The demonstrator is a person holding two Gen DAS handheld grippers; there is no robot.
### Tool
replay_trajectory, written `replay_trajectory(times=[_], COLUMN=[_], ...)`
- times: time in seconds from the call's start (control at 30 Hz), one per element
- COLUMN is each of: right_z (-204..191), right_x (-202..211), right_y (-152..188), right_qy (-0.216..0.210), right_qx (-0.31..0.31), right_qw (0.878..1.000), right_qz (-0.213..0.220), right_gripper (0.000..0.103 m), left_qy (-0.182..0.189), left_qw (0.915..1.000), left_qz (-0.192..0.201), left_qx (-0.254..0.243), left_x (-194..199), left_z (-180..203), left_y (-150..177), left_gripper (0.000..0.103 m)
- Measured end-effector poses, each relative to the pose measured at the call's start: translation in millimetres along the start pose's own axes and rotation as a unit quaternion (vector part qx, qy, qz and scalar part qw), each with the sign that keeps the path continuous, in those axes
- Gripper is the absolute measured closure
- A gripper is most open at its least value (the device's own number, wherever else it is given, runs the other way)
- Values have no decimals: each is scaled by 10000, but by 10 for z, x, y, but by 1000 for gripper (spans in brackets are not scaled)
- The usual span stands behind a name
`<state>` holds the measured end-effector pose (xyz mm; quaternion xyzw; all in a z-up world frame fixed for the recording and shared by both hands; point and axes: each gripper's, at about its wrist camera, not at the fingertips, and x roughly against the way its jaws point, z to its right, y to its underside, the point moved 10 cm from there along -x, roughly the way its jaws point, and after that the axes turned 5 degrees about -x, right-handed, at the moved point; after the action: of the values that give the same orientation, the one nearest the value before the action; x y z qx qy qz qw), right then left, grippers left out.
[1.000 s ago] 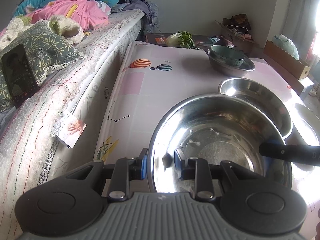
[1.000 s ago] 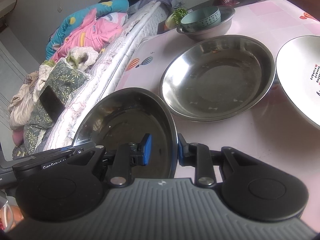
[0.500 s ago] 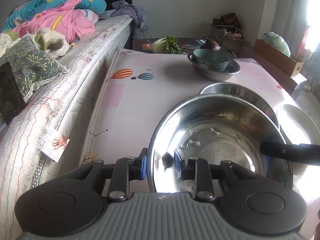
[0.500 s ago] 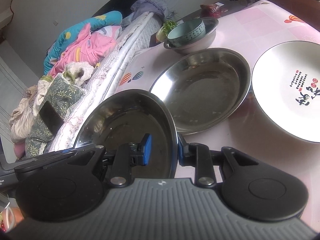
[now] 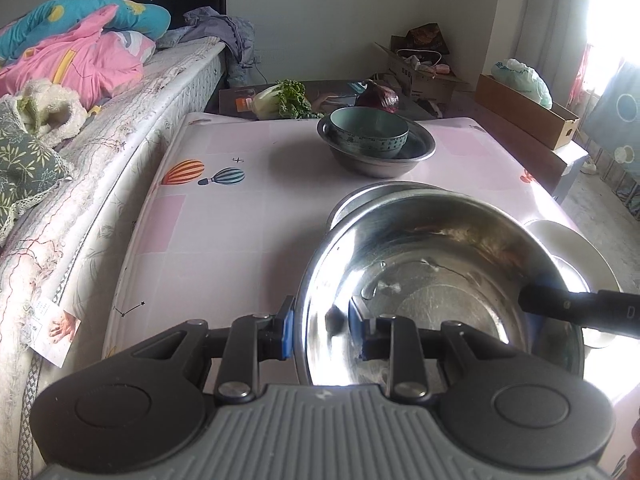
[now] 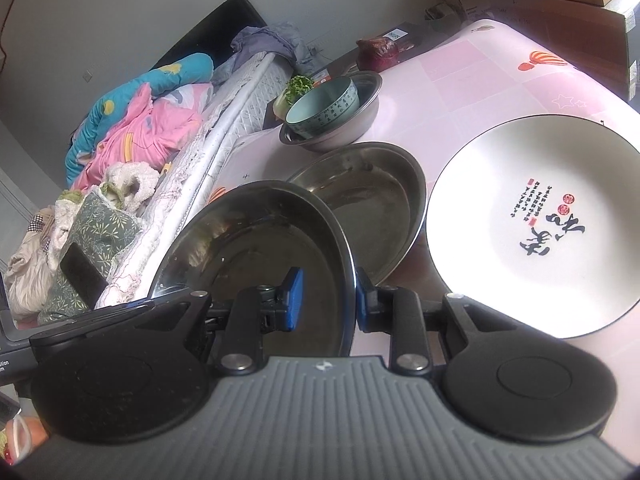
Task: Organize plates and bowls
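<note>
Carrying the steel bowl (image 5: 436,280), you have brought it forward over the second steel basin (image 6: 372,200) since a second ago. Left gripper (image 5: 322,330) and right gripper (image 6: 328,300) each pinch its rim; nesting looks imminent.

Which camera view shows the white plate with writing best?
The right wrist view: the white plate lies almost whole there, writing readable. The left wrist view shows only its edge behind the held steel bowl.
</note>
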<state>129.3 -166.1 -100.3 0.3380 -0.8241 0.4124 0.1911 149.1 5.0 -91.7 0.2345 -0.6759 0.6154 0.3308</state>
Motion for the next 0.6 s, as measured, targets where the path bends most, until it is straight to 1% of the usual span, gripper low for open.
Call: replay_trajectory(times=[0.37,0.6], right_z=[234,327], right_x=[-153,-329], right_y=[-323,-378], right_qy=[294,509], right_qx=[21,68], right_qw=[9996,9987], right_qz=[52,-67], right_gripper=[77,77], left_qy=[219,290], left_qw=[9997,9991], left_qz=[-124,-323], left_qx=[10,15], left_x=[-365,-586], left_z=[184,211], left_y=[-256,-244], left_gripper=[75,76])
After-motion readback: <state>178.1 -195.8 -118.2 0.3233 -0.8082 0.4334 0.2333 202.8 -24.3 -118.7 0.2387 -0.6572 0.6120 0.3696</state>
